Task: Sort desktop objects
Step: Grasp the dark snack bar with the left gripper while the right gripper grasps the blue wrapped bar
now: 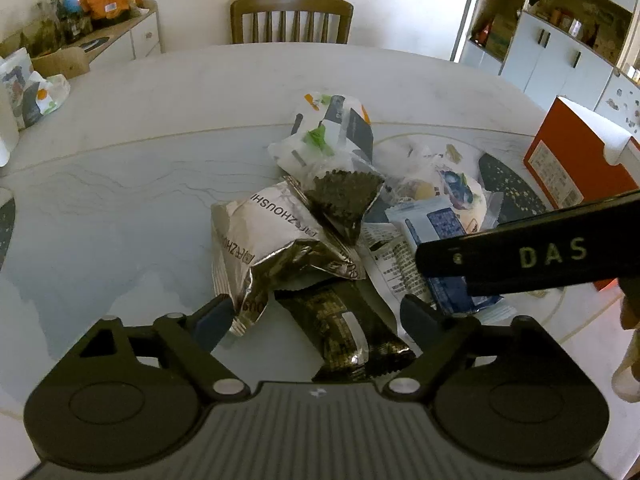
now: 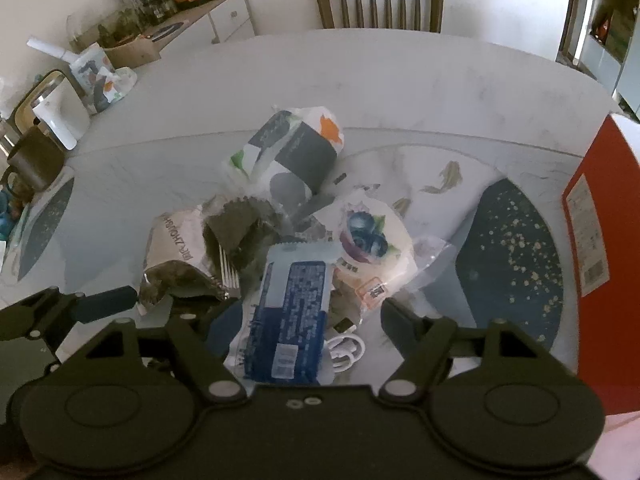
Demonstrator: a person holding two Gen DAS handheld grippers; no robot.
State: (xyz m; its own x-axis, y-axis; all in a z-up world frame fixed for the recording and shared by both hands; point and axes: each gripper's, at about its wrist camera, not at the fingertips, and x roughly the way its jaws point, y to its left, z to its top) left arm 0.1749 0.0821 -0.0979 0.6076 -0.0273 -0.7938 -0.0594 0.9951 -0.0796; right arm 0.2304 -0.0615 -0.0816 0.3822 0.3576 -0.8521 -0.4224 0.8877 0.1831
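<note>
In the left wrist view, the dark snack bar (image 1: 352, 336) runs under the silver packet (image 1: 276, 240) at its far end and behind the camera housing at its near end. The orange box (image 1: 572, 168) is cut by the right edge. In the right wrist view, the white cable (image 2: 346, 354) lies partly beneath the blue wrapper (image 2: 288, 308), whose print is too blurred to read.
</note>
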